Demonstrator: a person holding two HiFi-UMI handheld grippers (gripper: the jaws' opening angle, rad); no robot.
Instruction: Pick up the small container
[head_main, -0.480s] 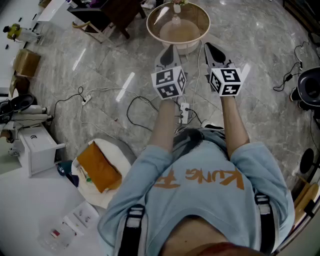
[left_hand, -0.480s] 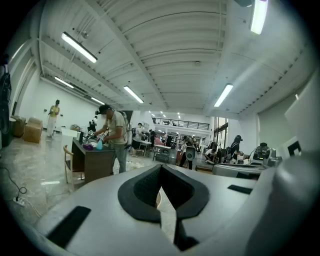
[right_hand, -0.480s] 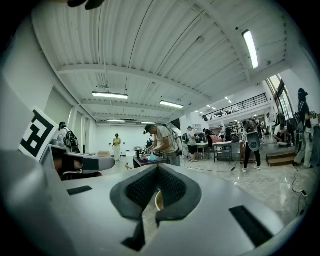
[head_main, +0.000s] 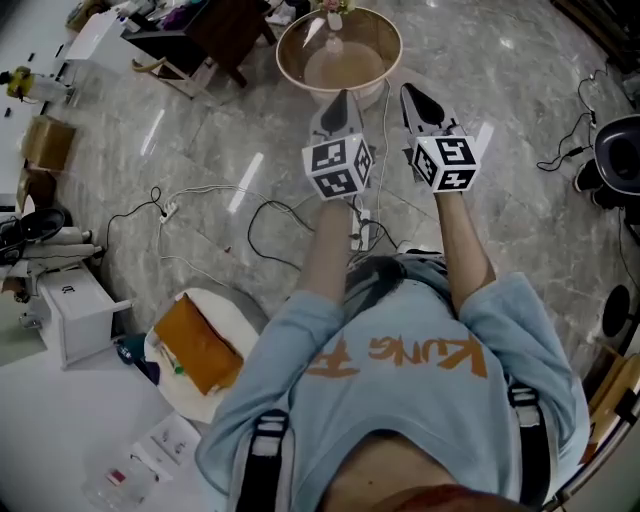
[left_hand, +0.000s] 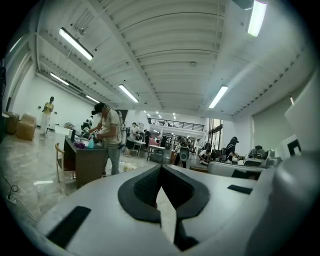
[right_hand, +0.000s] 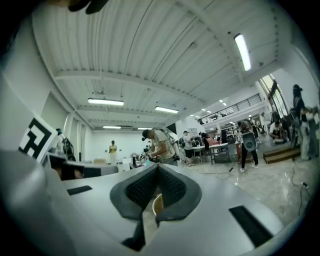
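Up close, a light-blue shirt (head_main: 400, 370) fills the bottom of the head view, and both forearms reach forward from it. The left gripper (head_main: 340, 97) and right gripper (head_main: 410, 92) are held side by side, apart from each other and roughly level over the marble floor (head_main: 200, 140). Each gripper's own view shows its fingers pressed together at the tips with nothing pinched. Through the slit under the right pair a tan rim shows. White cables (head_main: 270, 215) trail over the floor beneath the arms. Just past the fingertips stands a round worktop (head_main: 290, 62). The small container (head_main: 333, 14) sits at its far edge, clear of both grippers and too small to make out in detail. Farther off, a person (left_hand: 107, 135) stands at a dark desk (left_hand: 82, 162).
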